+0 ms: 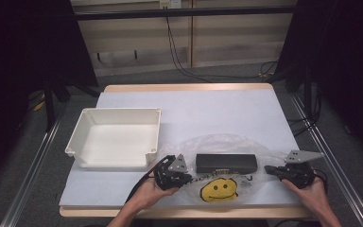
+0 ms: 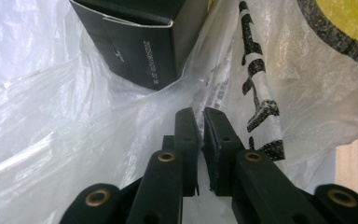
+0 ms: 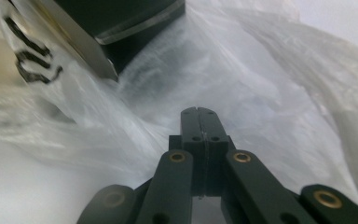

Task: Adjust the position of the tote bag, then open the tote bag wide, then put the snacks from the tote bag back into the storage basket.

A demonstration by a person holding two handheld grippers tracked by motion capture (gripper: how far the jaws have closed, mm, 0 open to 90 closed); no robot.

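Clear plastic bag [image 1: 227, 156] lying at near edge of white table [image 1: 194, 109], yellow smiley print [image 1: 219, 189] toward the person. Black box [image 1: 226, 162] inside bag, long side across the table. Left gripper [image 1: 185, 178] at bag's left edge, jaws nearly together, pinching thin film [image 2: 200, 100] between the pads. Right gripper [image 1: 269, 169] at bag's right edge, jaws fully together; film bunched at the tips [image 3: 198, 112], grip on it not confirmable. Box corner just beyond both jaw pairs. White tray [image 1: 116, 137] left of bag, not touching it.
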